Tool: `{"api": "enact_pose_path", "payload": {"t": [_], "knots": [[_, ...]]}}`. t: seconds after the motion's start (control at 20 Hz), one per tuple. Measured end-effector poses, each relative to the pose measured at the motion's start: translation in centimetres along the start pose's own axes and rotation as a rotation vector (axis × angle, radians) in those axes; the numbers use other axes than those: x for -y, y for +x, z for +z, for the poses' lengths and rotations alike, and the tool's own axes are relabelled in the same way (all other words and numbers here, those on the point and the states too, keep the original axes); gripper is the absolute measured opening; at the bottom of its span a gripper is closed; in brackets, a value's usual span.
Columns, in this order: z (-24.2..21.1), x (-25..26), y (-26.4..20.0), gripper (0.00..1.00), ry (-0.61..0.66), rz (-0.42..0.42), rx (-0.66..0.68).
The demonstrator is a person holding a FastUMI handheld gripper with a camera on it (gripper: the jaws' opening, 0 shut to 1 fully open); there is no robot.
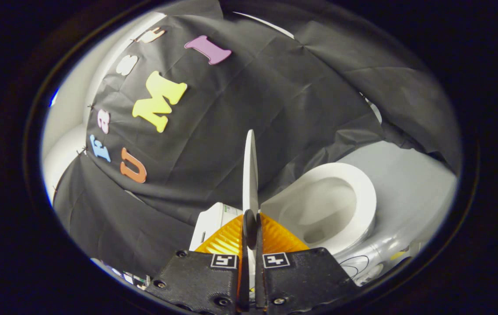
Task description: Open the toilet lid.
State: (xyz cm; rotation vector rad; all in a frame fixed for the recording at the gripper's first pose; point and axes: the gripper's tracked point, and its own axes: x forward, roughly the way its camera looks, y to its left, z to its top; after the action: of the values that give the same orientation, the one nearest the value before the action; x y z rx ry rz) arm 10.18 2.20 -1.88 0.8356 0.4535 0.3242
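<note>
The white toilet lid (250,170) stands raised, seen edge-on as a thin upright slab running away from the fingers. My gripper (251,227) is shut on the lid's near edge, one finger pressing each face. To the right of the lid the open white seat and bowl (332,205) lie uncovered. The white cistern (212,223) sits to the left of the lid, just beyond the fingers.
The black cloth wall hangs close behind the toilet and lid. A pale grey floor (406,188) spreads to the right of the bowl. Some small items lie on the floor by the toilet's base (371,267).
</note>
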Motion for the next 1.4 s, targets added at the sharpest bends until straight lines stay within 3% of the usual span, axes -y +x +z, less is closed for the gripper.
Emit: {"api": "enact_pose_path", "payload": {"t": [1.4], "knots": [[-3.5,-13.4,1.6,0.09,-0.258,0.003,0.013]]}}
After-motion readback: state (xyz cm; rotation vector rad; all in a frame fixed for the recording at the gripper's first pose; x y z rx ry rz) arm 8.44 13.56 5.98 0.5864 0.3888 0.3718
